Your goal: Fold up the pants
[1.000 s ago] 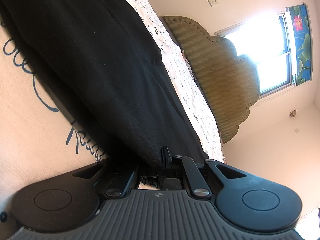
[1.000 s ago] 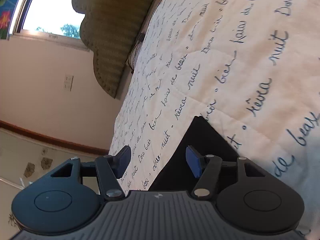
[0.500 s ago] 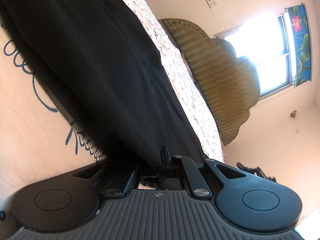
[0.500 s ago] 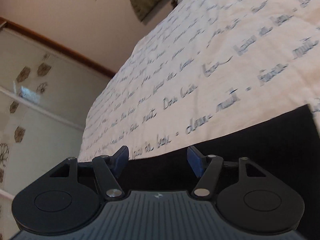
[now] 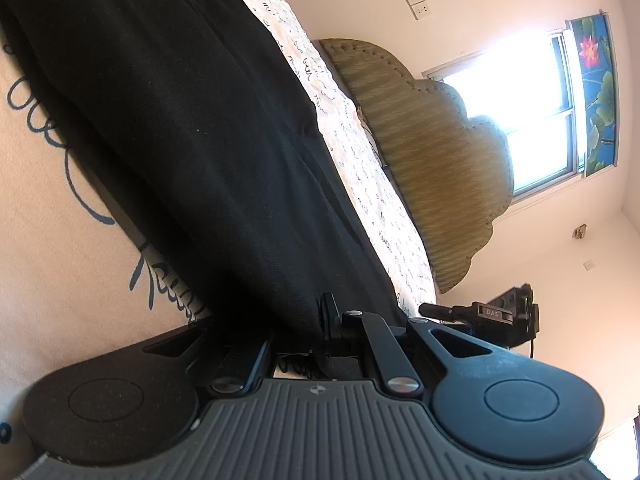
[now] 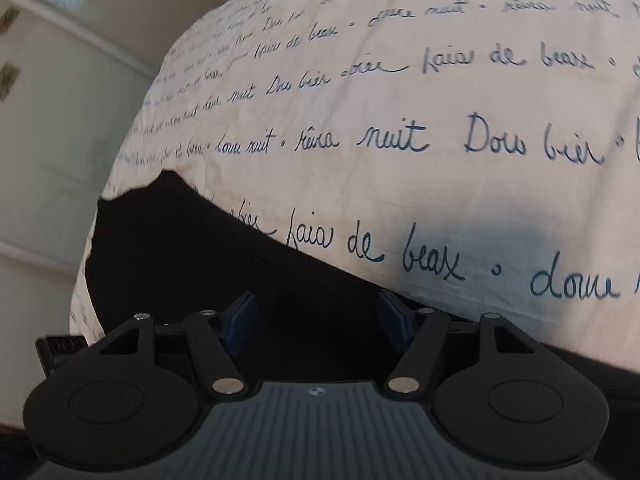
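The black pants (image 5: 192, 128) lie stretched across a bed whose cream cover (image 6: 400, 92) is printed in blue script (legible bits include "nuit", "de beax" and "Dow bier"). The left tool (image 5: 308, 336) is clamped on the pants' edge. The right tool (image 6: 316, 320) hovers over the dark cloth, fingers apart, gripping nothing.
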Tool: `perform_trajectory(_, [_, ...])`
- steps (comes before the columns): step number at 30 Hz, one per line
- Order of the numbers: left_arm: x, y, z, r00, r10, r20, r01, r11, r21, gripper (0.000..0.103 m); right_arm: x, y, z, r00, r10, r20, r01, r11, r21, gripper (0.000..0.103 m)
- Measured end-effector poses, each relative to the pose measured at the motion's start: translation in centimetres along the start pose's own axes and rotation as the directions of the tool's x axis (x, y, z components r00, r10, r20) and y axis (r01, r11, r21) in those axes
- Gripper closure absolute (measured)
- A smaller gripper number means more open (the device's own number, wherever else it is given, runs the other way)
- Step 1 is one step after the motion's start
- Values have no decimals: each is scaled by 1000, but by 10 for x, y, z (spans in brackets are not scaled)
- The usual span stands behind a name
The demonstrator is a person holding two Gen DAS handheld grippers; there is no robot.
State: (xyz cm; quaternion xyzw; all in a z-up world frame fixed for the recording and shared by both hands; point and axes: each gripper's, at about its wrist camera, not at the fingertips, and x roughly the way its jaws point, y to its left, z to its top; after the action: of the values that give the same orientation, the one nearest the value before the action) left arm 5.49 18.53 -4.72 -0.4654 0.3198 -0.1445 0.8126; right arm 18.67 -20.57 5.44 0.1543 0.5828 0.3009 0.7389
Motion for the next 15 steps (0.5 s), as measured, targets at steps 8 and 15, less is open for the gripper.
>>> perform_trajectory(8, [0,2,0,1000,-13,1,13,1000,-7,86,2,26,13,982,-23,-186,-30,960,-278,38])
perform_trajectory(15, [1,2,-1,1000,-17,3,17,1000,-7,86,12,8,28,950,124,-286,-204,941,-271,38])
